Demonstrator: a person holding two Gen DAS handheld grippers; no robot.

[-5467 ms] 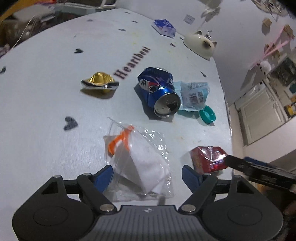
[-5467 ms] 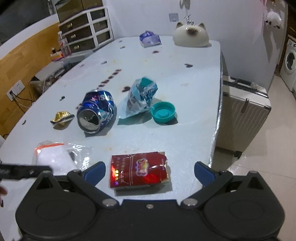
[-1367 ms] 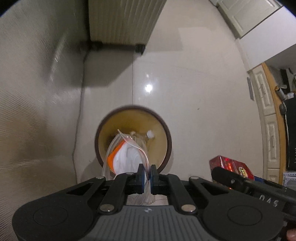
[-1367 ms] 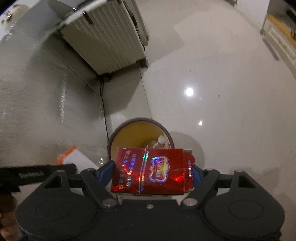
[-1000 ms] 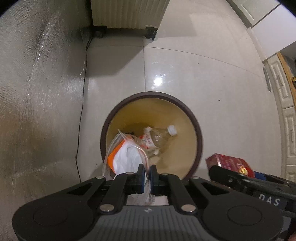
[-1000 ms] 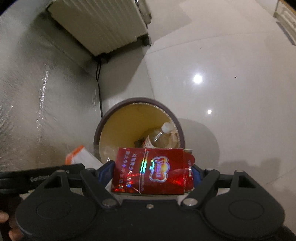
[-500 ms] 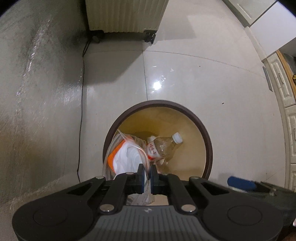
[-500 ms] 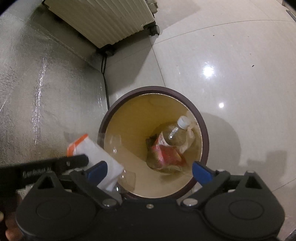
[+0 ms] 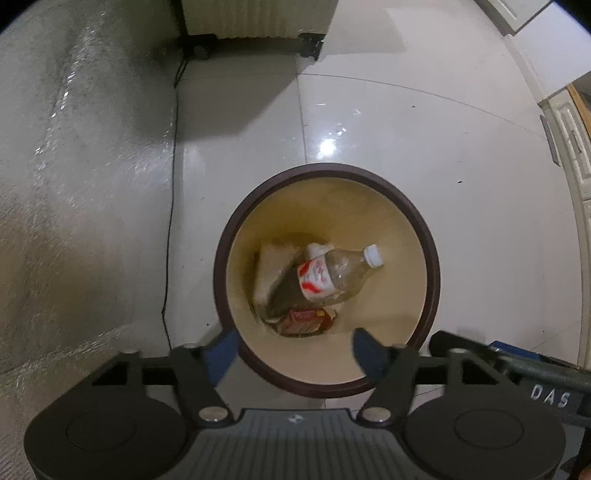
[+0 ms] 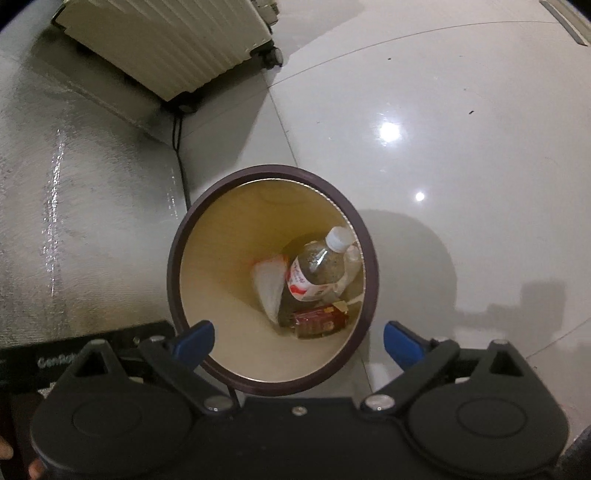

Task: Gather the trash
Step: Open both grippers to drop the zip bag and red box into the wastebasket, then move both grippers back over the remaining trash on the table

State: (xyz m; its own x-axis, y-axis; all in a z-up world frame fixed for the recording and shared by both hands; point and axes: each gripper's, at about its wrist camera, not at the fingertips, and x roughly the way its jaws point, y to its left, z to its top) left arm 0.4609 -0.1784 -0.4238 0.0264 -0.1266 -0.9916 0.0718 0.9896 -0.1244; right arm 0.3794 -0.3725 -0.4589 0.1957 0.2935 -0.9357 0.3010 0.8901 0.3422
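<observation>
A round bin with a dark brown rim stands on the floor below both grippers. Inside lie a clear plastic bottle, the clear plastic bag with white contents and the red packet. My left gripper is open and empty above the bin's near rim. My right gripper is open and empty over the bin. The right gripper's body shows at the left wrist view's lower right.
A ribbed cream suitcase stands on wheels beyond the bin. A silvery table side rises at the left, with a black cable running down beside it. Glossy white floor tiles lie to the right.
My left gripper has opened and the plastic bag has dropped into the bin. The red packet, released just before, lies at the bin's bottom. Both grippers stay over the bin.
</observation>
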